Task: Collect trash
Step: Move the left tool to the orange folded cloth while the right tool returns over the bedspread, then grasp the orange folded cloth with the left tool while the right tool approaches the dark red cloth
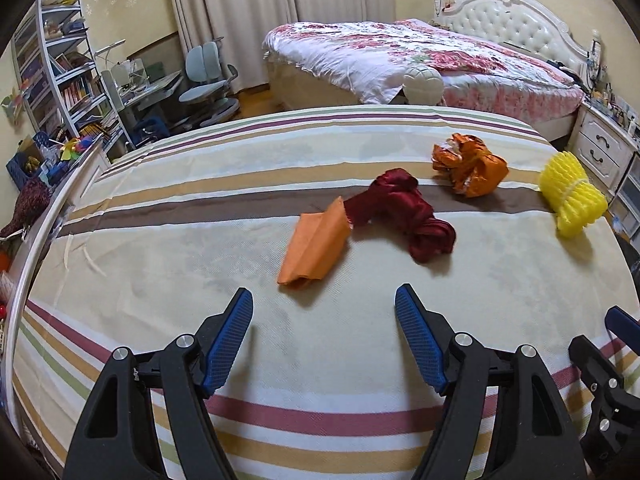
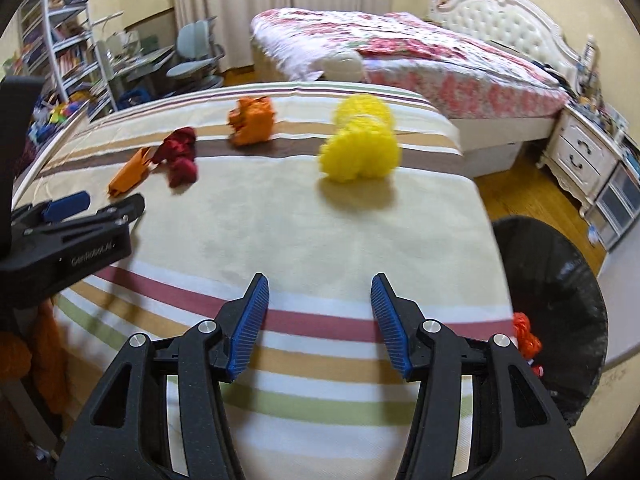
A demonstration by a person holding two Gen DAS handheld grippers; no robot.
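Both grippers empty over the striped cloth, between pickups.

Our left gripper (image 1: 324, 312) hangs with jaws wide, nothing between them; nearest ahead lies the folded orange paper (image 1: 314, 246), touching the dark red wad (image 1: 404, 210). Our right gripper (image 2: 320, 300) is likewise parted and empty, facing the yellow foam net (image 2: 360, 144), with the orange crumpled wrapper (image 2: 252, 120) further off. The black-lined bin (image 2: 560, 300) stands beside the table's right edge, red scraps already inside. We judge the next step a reach: lower, straddle one piece, close.
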